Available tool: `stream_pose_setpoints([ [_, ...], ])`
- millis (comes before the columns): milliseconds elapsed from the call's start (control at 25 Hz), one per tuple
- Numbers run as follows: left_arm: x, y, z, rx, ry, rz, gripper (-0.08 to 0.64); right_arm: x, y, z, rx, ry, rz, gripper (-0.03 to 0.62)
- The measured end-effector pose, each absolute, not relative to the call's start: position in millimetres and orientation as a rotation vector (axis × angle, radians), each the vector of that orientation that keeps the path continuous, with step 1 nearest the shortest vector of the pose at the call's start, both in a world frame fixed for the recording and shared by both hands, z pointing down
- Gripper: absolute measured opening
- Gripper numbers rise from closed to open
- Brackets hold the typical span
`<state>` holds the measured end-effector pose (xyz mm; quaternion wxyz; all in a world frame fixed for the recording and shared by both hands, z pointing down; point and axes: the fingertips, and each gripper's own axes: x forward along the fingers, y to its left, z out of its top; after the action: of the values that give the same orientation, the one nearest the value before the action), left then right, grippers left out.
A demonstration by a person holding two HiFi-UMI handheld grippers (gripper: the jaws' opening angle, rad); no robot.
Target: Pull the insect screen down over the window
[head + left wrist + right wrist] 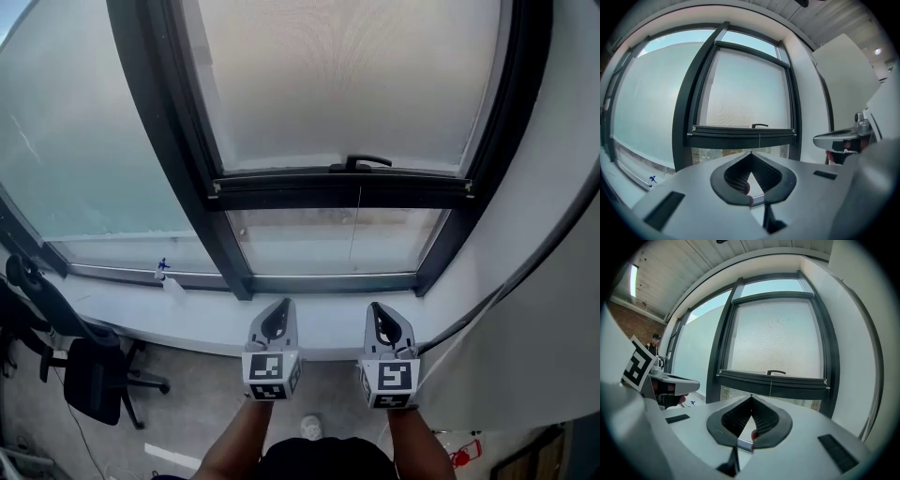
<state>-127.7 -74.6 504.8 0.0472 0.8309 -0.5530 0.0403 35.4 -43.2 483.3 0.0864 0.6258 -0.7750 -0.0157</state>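
The insect screen [347,80] covers most of the dark-framed window. Its black bottom bar [342,190] sits a short way above the lower frame, with a small black handle [366,163] on top and a thin cord [357,234] hanging across the clear gap below. The same bar [740,136] and handle [776,372] show in both gripper views. My left gripper [282,306] and right gripper [378,309] are side by side over the white sill [323,328], well short of the bar. Both are shut and hold nothing.
A large fixed pane [84,150] is to the left of the window. A white wall [553,281] rises close on the right. A black office chair [80,361] stands on the floor below left. A small blue item [163,266] sits on the left ledge.
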Motion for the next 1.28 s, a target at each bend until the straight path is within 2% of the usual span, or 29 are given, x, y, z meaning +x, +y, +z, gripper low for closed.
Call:
stream_pose_setpoints([
  [560,-84,-13,494,2.534,-1.733,0.163,0.003,65,9,474,1.808,-2.410,-0.047,0.005],
  [1280,-105,77,510,2.473,-1.790,0.159,0.003,46,87,493,1.772,-2.432,-0.058,0.005],
])
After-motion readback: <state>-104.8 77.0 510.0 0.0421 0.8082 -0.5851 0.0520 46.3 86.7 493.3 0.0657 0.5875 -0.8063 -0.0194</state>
